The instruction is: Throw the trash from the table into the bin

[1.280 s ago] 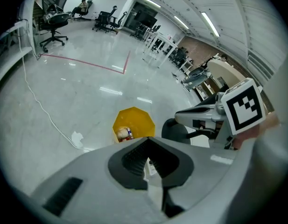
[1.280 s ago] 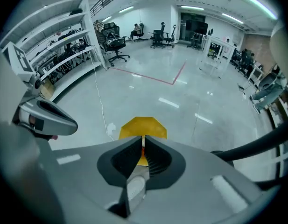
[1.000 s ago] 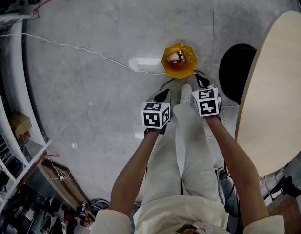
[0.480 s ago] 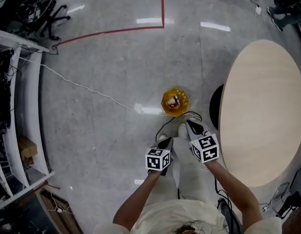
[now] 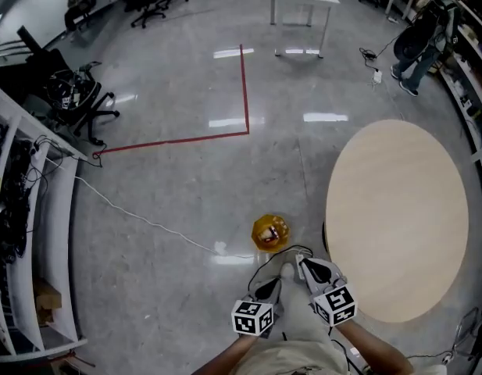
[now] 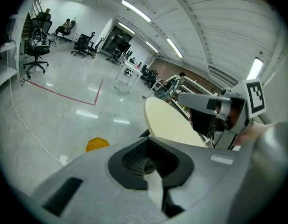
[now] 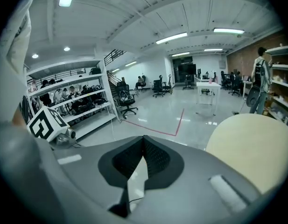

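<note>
The left tool (image 6: pixel 145 164) has its dark ribbed pads pressed together with nothing between them. The right tool (image 7: pixel 143 148) is the same: pads meeting along one seam, holding nothing. Seen from the head view, both are held side by side low in the frame, close to the person's body, marker cubes up and tips pointing forward and somewhat down.

Just beyond the tips, a yellow bin (image 5: pixel 269 232) stands upright on the grey floor (image 5: pixel 170 178), with trash (image 5: pixel 275 230) lying inside it (a reddish and pale lump, too small to tell more). The bin sits near the left edge of the round, pale wooden counter (image 5: pixel 397 217), apart from it.

A white cable (image 5: pixel 139 219) snakes across the floor to a spot just left of the bin. Farther out lie a red tape line (image 5: pixel 244 92), black office chairs (image 5: pixel 76 100), and shelves (image 5: pixel 22 209) along the left wall.
</note>
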The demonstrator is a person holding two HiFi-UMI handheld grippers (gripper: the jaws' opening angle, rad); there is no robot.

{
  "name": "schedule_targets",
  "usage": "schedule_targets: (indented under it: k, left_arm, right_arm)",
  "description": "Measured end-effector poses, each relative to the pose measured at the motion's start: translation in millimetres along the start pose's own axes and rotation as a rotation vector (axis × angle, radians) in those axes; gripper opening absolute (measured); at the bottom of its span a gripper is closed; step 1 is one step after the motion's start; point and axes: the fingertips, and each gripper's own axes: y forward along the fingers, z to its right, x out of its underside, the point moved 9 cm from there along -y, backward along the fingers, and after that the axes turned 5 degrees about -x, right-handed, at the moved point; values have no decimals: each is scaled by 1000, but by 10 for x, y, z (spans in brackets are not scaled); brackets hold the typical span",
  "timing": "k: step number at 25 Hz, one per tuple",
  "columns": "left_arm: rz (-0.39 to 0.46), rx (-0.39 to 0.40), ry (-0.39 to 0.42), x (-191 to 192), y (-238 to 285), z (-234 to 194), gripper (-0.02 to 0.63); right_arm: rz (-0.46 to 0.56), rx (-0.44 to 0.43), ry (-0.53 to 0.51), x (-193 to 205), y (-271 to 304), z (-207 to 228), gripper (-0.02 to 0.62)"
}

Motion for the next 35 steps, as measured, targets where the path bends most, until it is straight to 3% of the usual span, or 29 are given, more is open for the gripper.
schedule_targets:
  k: [7, 14, 17, 21, 24, 27, 35]
  left_arm:
    - [136, 104, 34, -518, -500, 516, 3]
    - [247, 138, 54, -751, -665, 1182, 3]
    - [233, 181, 67, -676, -474, 1549, 3]
    - [194, 243, 91, -477, -132, 2097, 2]
    - [184, 264, 176, -478, 1, 2361, 3]
    - [175, 251, 250, -475, 106, 2503, 3]
    - [158, 245, 279, -322, 229, 2722, 3]
  right_arm:
    - [101, 79, -12, -307, -722, -72, 5]
    - [205, 101, -55, -342, -1397, -83, 5]
    - [230, 118, -38, -219, -1712, 40, 5]
    - [255, 241, 52, 223, -2102, 361, 5]
    - [238, 312, 96, 448, -2167, 496, 5]
    - [247, 312, 113, 552, -2213, 592, 5]
    - [306, 318, 78, 614, -2465, 650, 5]
